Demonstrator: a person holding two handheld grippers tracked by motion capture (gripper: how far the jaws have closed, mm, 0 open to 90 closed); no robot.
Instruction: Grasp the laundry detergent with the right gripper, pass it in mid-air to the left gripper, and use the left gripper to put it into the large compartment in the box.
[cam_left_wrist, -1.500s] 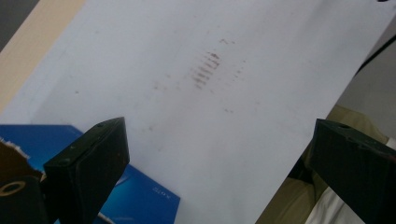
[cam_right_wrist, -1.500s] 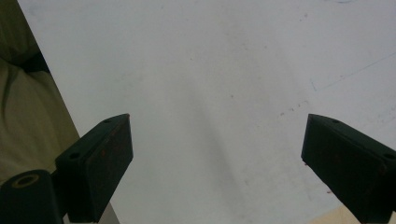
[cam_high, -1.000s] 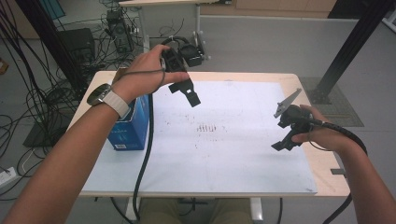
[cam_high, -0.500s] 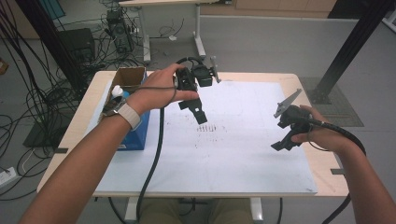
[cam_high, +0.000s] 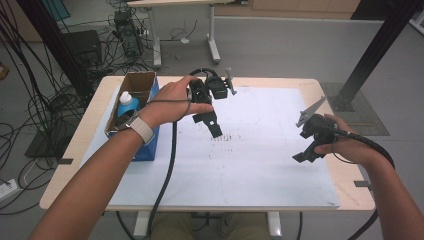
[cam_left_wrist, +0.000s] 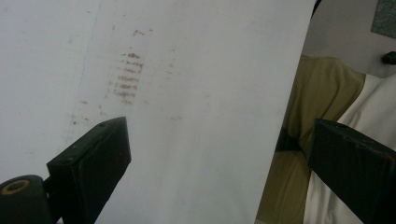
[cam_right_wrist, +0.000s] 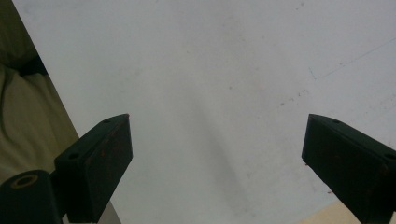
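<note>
- Left gripper view shows your left gripper (cam_left_wrist: 217, 163) with its fingers (cam_left_wrist: 93, 163) spread wide and holding nothing; below them lies the white sheet (cam_left_wrist: 196, 84), with a patch of small brownish marks (cam_left_wrist: 127, 77) just ahead of the left finger.
- Right gripper view shows your right gripper (cam_right_wrist: 217, 163) with its fingers (cam_right_wrist: 100, 158) just as wide and empty, over a bare stretch of the same white sheet (cam_right_wrist: 210, 70).
- High view puts the left gripper (cam_high: 212, 125) above the sheet's middle, close to the dotted marks (cam_high: 227, 139), with your left hand (cam_high: 175, 102) wrapped around its body.
- Your right hand (cam_high: 345, 145) holds the right gripper (cam_high: 306, 152) near the sheet's right edge, well apart from the left one.
- The open cardboard box (cam_high: 137, 87) stands at the desk's (cam_high: 90, 145) left edge, just beside your left wrist, with a blue bottle (cam_high: 127, 104) with a white cap standing inside it.
- Neither gripper touches the box or the bottle.
</note>
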